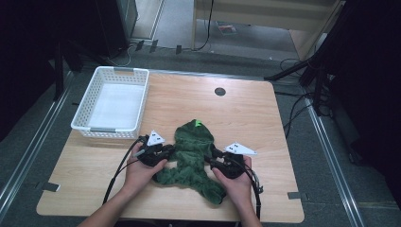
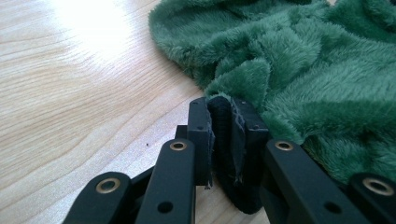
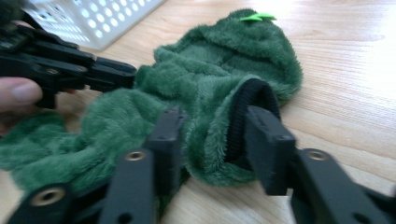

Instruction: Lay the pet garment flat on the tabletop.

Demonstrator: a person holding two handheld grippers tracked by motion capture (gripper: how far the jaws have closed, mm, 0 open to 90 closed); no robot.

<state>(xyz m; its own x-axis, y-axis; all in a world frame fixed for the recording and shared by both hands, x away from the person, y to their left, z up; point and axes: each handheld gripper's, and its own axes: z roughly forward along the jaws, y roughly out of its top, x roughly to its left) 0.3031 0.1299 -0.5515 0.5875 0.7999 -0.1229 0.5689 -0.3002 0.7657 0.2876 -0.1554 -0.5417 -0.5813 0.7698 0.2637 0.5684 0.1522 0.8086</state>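
A fuzzy green plush garment (image 1: 193,158) with a black ribbed cuff (image 3: 243,116) is lying crumpled on the wooden table (image 1: 265,118), near the perforated white basket (image 1: 113,101). Its edge is being pinched by the closed left tool (image 2: 227,122). The cuff is being straddled by the open right tool (image 3: 217,135), blurred at its base.

Both forearms are bare, no sleeves. Each hand carries a black gripper, left gripper (image 1: 163,152) and right gripper (image 1: 218,157), with brass-ringed joints, a grey three-cornered plate and a trailing black cable.

Green fleece garment (image 3: 210,79) betw. R gripper (image 3: 217,135) open pads
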